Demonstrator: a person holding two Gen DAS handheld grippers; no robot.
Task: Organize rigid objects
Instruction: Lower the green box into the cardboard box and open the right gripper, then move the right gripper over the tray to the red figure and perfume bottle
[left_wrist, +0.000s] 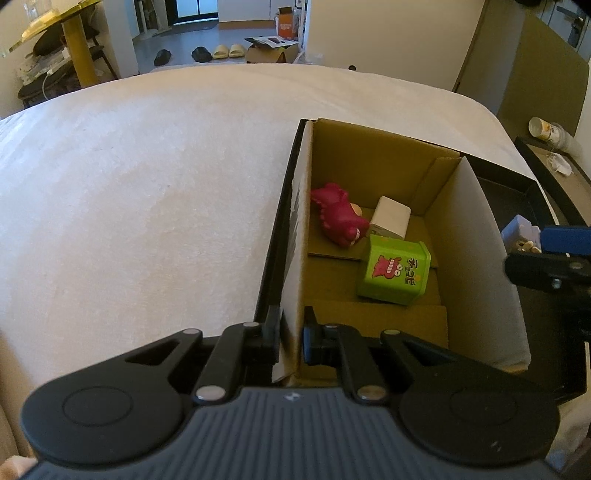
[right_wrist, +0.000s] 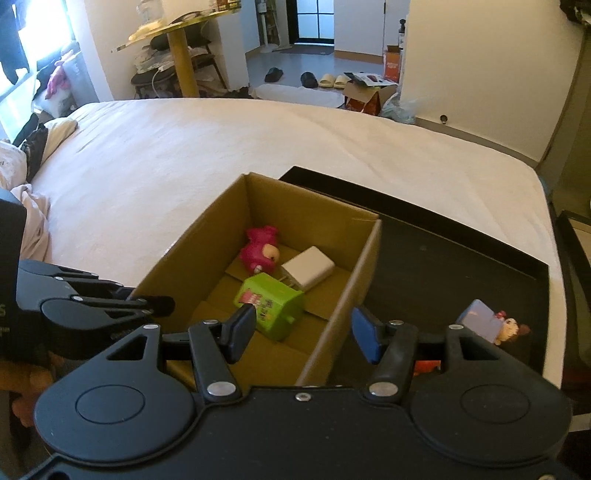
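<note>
An open cardboard box (left_wrist: 476, 236) (right_wrist: 207, 236) stands on a white bed. Inside lie a pink dinosaur toy (left_wrist: 338, 216) (right_wrist: 260, 249), a white charger block (left_wrist: 391, 219) (right_wrist: 308, 271) and a green toy box (left_wrist: 395, 273) (right_wrist: 271, 304). My left gripper (left_wrist: 290, 338) is shut on the box's near left wall; it shows in the right wrist view (right_wrist: 155, 304). My right gripper (right_wrist: 303, 332) is open and empty above the box's near right wall; it shows in the left wrist view (left_wrist: 546, 254). A blue block figure (right_wrist: 480, 319) (left_wrist: 519, 230) lies on the black tray (right_wrist: 443, 251).
The black tray (left_wrist: 517, 192) sits right of the box near the bed's right edge. The white bed sheet (left_wrist: 147, 184) spreads left and beyond. An orange toy (right_wrist: 426, 365) lies on the tray behind my right fingers. Clothes (right_wrist: 29, 221) are heaped at the bed's left.
</note>
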